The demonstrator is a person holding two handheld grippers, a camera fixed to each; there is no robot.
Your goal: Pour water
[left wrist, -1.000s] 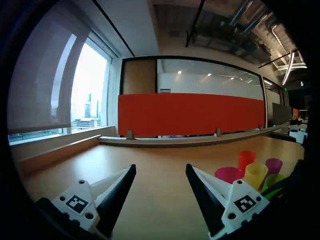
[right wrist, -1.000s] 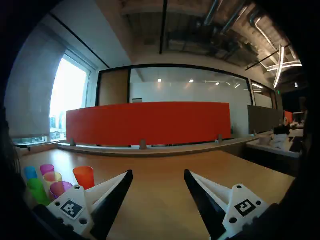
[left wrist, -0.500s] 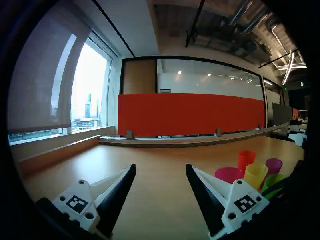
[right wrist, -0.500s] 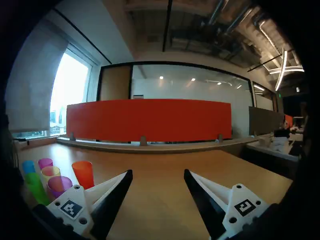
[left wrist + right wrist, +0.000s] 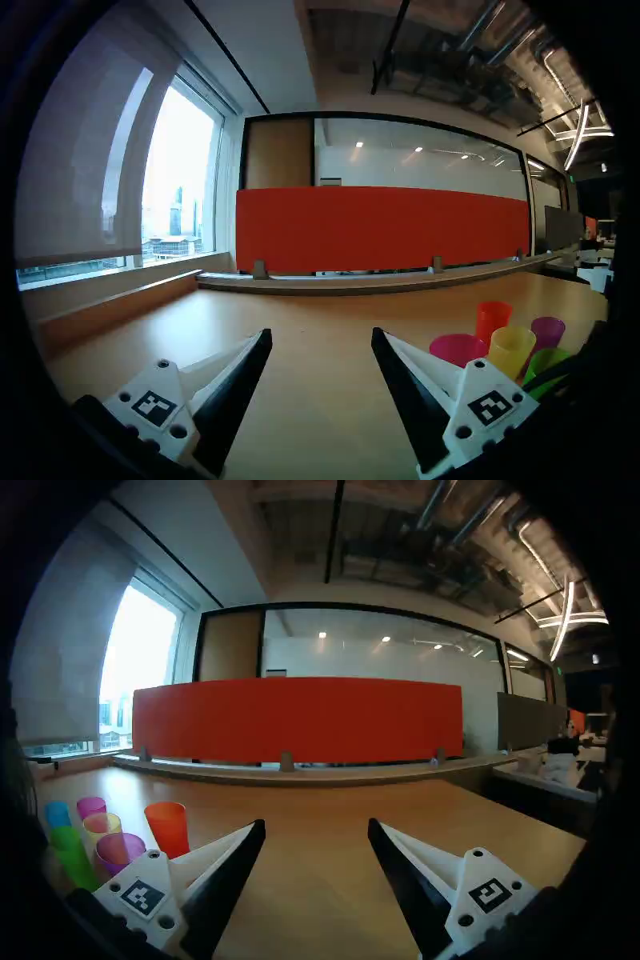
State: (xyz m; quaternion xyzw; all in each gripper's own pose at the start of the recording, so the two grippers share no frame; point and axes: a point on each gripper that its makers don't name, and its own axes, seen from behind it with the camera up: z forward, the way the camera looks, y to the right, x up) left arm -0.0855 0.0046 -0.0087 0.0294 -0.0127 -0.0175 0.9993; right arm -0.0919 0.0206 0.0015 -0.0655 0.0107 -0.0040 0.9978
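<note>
Wooden table (image 5: 320, 320), red divider (image 5: 376, 228), coloured cups (image 5: 510, 346)

A smooth, wood-grain worktop (image 5: 320, 400) with a soft sheen spreads beneath the left tongs (image 5: 320, 331), whose fingers (image 5: 232, 392) are matt black on white plastic bodies. Right of them, an orange cup (image 5: 493, 318) and a yellow cup (image 5: 510, 350) look like translucent plastic. Beyond the right tongs (image 5: 315, 822), a red partition (image 5: 296, 720) appears matt under a glossy glass wall (image 5: 384, 652); above them, ceiling pipes (image 5: 432, 512) look like dull metal.
</note>
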